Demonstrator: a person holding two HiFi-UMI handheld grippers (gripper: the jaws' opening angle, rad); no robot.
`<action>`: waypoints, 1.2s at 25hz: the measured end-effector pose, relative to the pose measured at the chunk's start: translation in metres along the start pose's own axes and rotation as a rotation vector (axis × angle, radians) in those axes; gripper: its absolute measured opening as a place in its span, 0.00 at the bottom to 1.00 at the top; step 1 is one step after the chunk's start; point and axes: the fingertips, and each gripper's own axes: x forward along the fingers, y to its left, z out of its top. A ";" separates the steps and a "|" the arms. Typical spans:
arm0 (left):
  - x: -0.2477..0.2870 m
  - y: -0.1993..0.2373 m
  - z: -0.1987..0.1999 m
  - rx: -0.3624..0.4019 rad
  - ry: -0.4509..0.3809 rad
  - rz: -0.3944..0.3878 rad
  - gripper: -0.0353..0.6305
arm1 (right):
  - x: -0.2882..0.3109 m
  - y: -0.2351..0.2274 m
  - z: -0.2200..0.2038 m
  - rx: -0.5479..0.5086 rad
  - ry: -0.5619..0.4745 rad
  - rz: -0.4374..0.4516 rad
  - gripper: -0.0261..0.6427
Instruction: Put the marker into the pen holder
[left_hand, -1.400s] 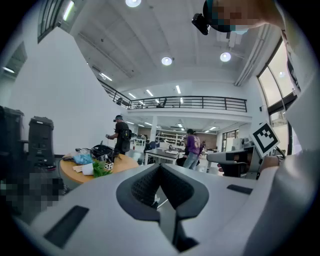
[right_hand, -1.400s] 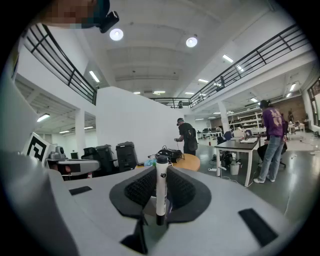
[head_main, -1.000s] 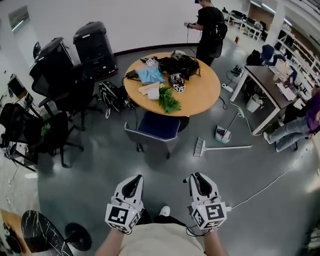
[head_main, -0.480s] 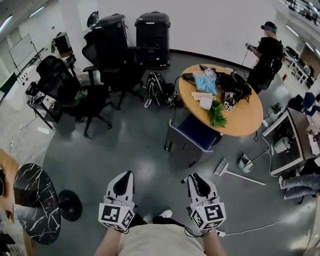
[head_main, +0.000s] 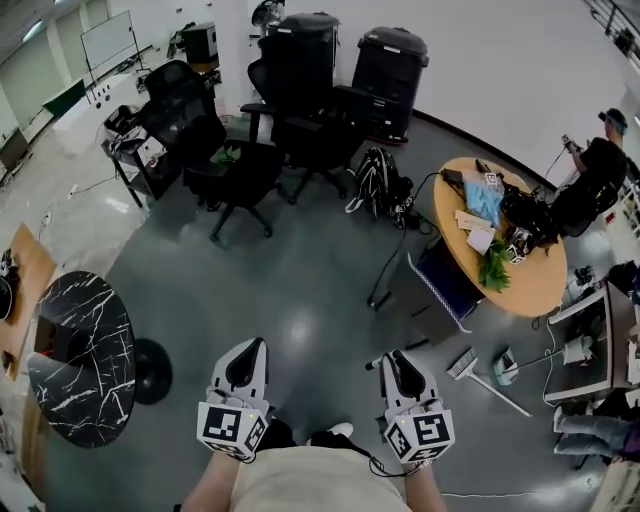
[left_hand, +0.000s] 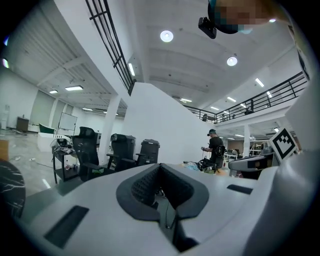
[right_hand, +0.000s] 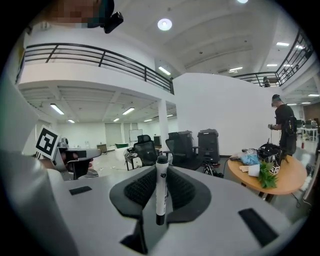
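Observation:
My right gripper (right_hand: 161, 190) is shut on a white marker (right_hand: 161, 192) with a black cap, which stands upright between the jaws in the right gripper view. In the head view the right gripper (head_main: 398, 368) is held low in front of my body, over the grey floor. The left gripper (head_main: 247, 362) sits beside it at the left, and its jaws are shut with nothing between them (left_hand: 161, 200). No pen holder can be made out in any view.
A round wooden table (head_main: 525, 285) with clutter and a green plant stands at the right, a person (head_main: 590, 180) behind it. Black office chairs (head_main: 240, 170) and black bins (head_main: 390, 65) are far ahead. A round black marble table (head_main: 75, 355) is at the left. A broom (head_main: 480, 375) lies on the floor.
The head view has swung to the left: the wooden table slid from the centre to the right, and the black marble table came further into view. Both grippers kept their pose.

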 end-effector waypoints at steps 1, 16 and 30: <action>-0.004 0.013 0.002 0.003 -0.003 0.010 0.07 | 0.009 0.011 0.003 -0.005 0.002 0.012 0.16; -0.138 0.232 0.017 -0.015 -0.074 0.367 0.07 | 0.142 0.258 0.024 -0.100 0.001 0.397 0.16; -0.286 0.317 0.008 -0.073 -0.113 0.781 0.07 | 0.190 0.442 0.016 -0.194 0.060 0.810 0.16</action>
